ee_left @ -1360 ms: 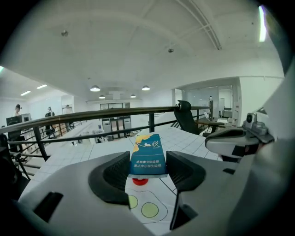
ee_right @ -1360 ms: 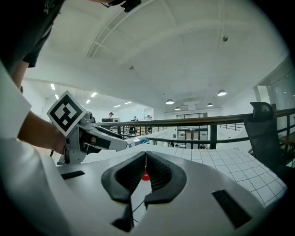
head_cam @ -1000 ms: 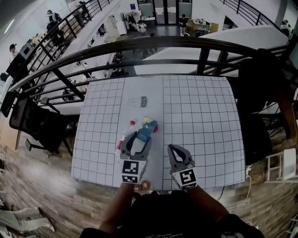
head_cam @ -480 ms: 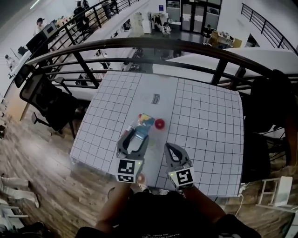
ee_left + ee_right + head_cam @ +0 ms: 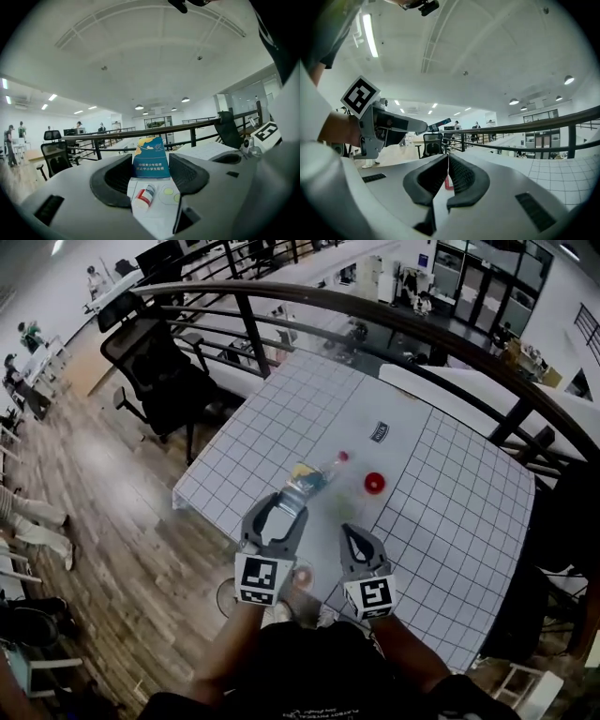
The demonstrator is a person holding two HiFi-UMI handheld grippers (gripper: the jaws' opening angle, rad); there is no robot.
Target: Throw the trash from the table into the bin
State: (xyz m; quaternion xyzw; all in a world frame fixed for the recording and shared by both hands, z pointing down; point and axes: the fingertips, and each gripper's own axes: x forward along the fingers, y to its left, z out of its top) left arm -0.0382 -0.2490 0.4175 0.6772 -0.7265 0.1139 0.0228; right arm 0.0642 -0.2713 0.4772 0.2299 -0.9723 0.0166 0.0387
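In the head view, the lower end of the blue printed carton (image 5: pixel 302 479) is hidden between the left gripper's (image 5: pixel 281 510) jaws. The print on the small dark label (image 5: pixel 379 432), upper centre, is too small to read. In the right gripper view, a red sliver (image 5: pixel 448 183) behind the closed jaws cannot be identified.

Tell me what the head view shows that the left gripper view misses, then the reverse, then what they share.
Head view only: the red lid and a small dark label farther along the table. Left gripper view only: the ceiling lights. Both: the blue carton clamped in the left gripper, the bottle lying on the table, and the black chair.
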